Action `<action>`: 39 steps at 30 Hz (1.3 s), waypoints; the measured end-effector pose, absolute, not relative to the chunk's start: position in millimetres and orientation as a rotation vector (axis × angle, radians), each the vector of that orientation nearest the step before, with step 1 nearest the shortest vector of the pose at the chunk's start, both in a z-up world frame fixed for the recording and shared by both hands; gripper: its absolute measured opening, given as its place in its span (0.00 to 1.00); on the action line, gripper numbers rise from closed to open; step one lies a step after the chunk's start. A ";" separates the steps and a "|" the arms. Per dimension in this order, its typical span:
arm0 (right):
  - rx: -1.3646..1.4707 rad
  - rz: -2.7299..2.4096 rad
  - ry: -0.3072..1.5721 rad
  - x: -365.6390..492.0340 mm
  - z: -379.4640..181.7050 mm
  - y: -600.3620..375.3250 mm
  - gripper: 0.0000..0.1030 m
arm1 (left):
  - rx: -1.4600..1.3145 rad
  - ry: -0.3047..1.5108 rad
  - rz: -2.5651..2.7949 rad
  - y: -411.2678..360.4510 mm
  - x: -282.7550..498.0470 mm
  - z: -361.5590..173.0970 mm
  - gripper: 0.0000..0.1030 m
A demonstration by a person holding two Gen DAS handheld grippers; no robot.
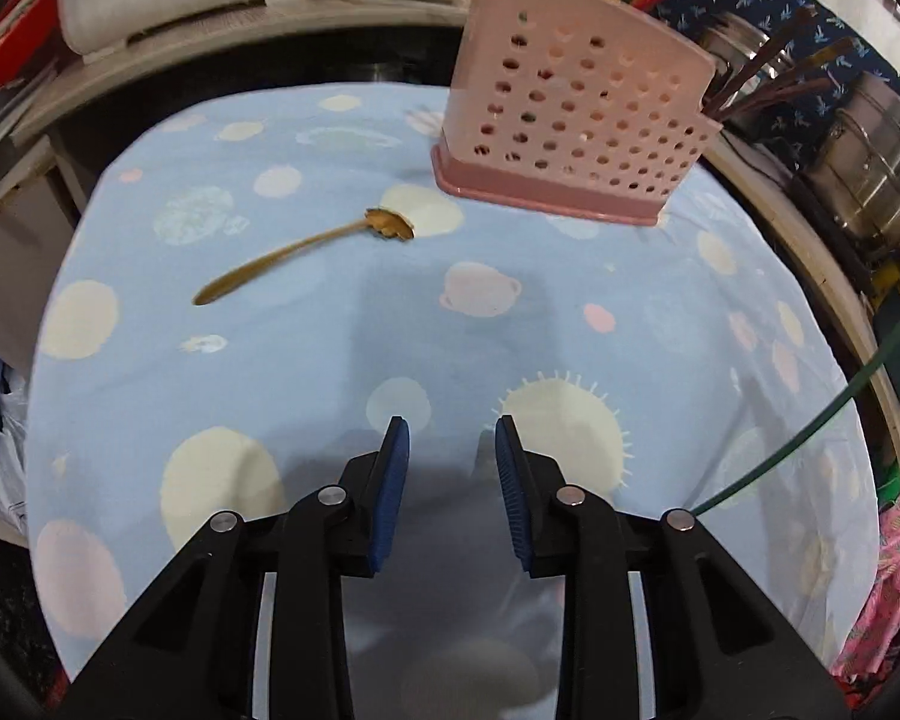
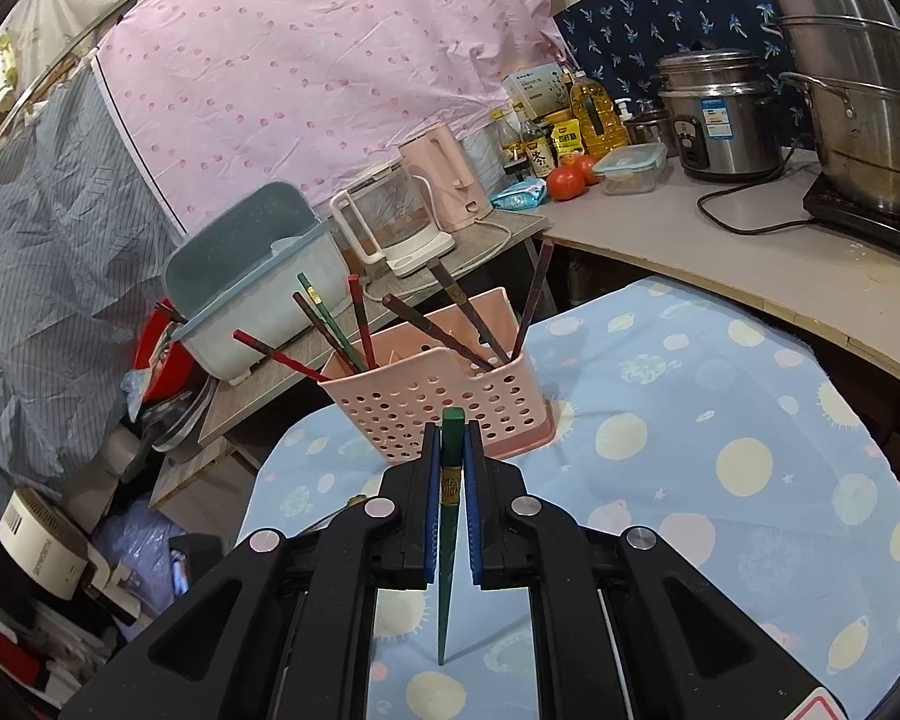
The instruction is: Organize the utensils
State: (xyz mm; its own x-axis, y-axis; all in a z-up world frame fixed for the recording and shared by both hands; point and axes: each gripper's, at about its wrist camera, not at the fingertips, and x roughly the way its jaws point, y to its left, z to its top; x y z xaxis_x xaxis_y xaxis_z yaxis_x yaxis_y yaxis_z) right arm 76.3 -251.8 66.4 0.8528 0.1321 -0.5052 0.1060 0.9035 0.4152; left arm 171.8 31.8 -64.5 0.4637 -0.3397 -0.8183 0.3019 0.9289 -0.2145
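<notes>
Green chopstick clamped in right gripper, centre frame, just short of pink holder.
Thin stick is pinched near its top, so it may pivot or slip, or snag the chopsticks already fanned inside. Left gripper jaws wide, empty; gold spoon lies loose on bench cloth, mid-left.

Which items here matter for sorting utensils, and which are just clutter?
In play: green chopstick clamped in right gripper; pink holder with chopsticks; gold spoon on the cloth; open left gripper.

Clutter: kettle, tomatoes, oil bottle, rice cooker, steel pots.
</notes>
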 end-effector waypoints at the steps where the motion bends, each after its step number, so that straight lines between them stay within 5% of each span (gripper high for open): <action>1: 0.445 0.010 0.549 76.0 67.9 -253.5 0.07 | -0.050 1.000 -0.384 34.1 170.8 -59.3 0.28; 11: 0.418 0.012 0.506 101.7 87.1 -251.5 0.07 | -0.040 0.982 -0.294 68.7 258.2 -46.2 0.47; 39: 0.432 0.047 0.524 127.6 83.9 -232.5 0.07 | -0.074 1.076 -0.463 23.9 171.9 -75.7 0.46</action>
